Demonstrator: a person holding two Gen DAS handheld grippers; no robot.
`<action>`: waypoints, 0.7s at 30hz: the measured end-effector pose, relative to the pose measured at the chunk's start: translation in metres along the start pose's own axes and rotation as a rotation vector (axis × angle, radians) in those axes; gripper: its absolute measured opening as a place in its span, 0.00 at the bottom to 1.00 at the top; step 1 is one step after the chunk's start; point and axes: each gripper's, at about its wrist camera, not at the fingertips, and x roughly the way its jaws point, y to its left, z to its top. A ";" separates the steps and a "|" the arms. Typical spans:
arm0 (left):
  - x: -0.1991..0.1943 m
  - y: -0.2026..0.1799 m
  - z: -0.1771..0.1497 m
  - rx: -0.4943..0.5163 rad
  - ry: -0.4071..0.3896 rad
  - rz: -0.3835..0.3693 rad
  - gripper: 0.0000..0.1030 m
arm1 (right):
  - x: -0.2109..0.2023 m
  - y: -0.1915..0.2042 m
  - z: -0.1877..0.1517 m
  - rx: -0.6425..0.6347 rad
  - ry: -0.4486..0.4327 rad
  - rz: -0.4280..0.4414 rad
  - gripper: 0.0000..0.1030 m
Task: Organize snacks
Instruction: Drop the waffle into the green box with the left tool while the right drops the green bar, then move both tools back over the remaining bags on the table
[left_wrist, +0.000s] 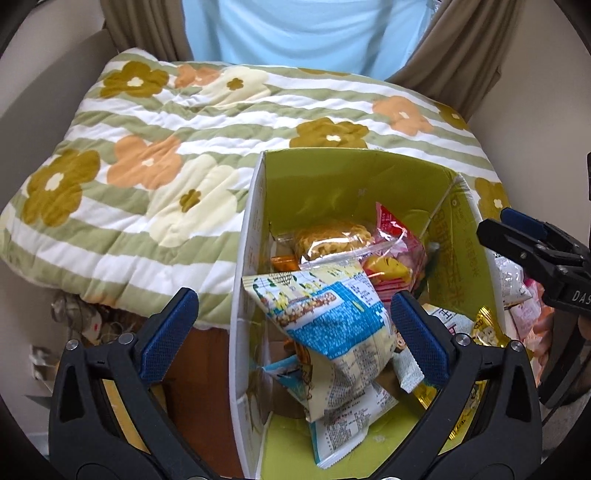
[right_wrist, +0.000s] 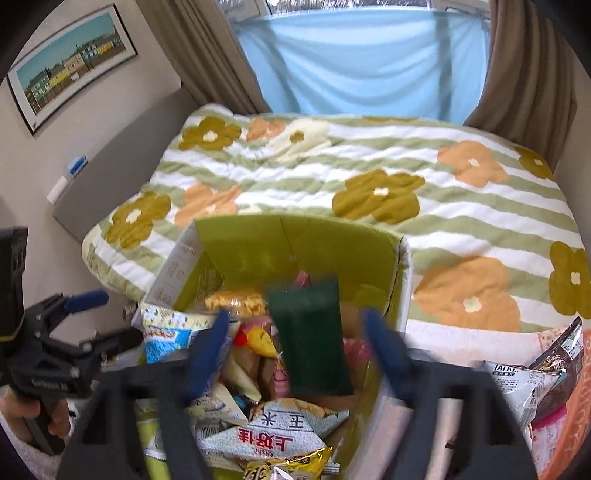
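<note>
A green-lined cardboard box (left_wrist: 343, 177) stands against the bed and holds several snack packets. In the left wrist view my left gripper (left_wrist: 291, 332) is open over the box's near left wall, with a blue and white snack bag (left_wrist: 332, 314) between its fingers, not clamped. In the right wrist view my right gripper (right_wrist: 299, 347) is open and motion-blurred above the box (right_wrist: 295, 240). A dark green packet (right_wrist: 310, 339) is in the air between its fingers, over the pile. A white corn-snack bag (right_wrist: 269, 435) lies at the near side. The right gripper also shows at the left view's right edge (left_wrist: 532, 254).
A quilt with green stripes and flowers (left_wrist: 147, 155) covers the bed behind the box. More snack packets (right_wrist: 539, 376) lie on the bed to the right of the box. Curtains and a light blue sheet hang behind. A wooden surface (left_wrist: 199, 369) sits left of the box.
</note>
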 end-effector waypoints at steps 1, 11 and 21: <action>-0.003 0.000 -0.003 -0.002 -0.003 -0.002 1.00 | -0.004 0.001 -0.001 0.000 -0.013 0.005 0.96; -0.030 -0.006 -0.024 -0.003 -0.037 -0.017 1.00 | -0.040 0.011 -0.020 -0.018 -0.076 -0.025 0.96; -0.058 -0.031 -0.033 0.073 -0.103 -0.118 1.00 | -0.082 0.026 -0.040 0.008 -0.121 -0.054 0.96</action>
